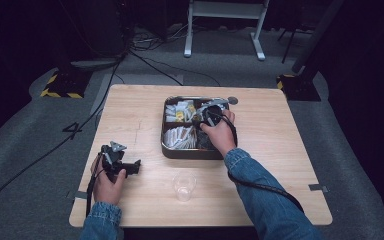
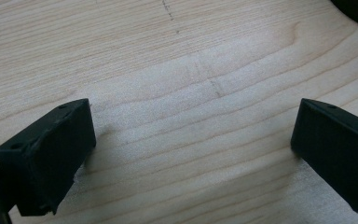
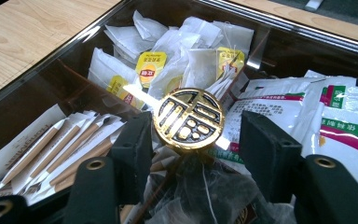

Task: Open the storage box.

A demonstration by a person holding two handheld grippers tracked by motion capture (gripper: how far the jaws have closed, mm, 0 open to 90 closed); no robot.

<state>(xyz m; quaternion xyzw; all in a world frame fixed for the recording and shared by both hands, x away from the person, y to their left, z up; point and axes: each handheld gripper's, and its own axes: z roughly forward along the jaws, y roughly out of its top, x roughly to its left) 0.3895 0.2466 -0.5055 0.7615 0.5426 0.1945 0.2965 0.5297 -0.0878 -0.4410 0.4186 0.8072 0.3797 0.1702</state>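
A dark metal tray [image 1: 190, 153] with compartments sits in the middle of the wooden table. My right gripper [image 1: 206, 117] reaches down into it. Its jaws [image 3: 200, 154] stand open on either side of a round gold openwork emblem [image 3: 189, 119] on a thin stem. The left jaw is at the emblem's edge and the right jaw is a little apart from it. Tea bags with yellow tags [image 3: 168, 51] lie behind it. My left gripper [image 1: 130, 167] rests low at the table's near left, jaws [image 2: 191, 149] wide open over bare wood, nothing between them.
The tray also holds paper-wrapped sticks [image 3: 60, 144] and white sachets with green and red print [image 3: 317, 107]. A clear plastic cup [image 1: 184, 186] stands upright near the front edge, between the hands. A small grey disc [image 1: 232, 100] lies at the tray's far right corner.
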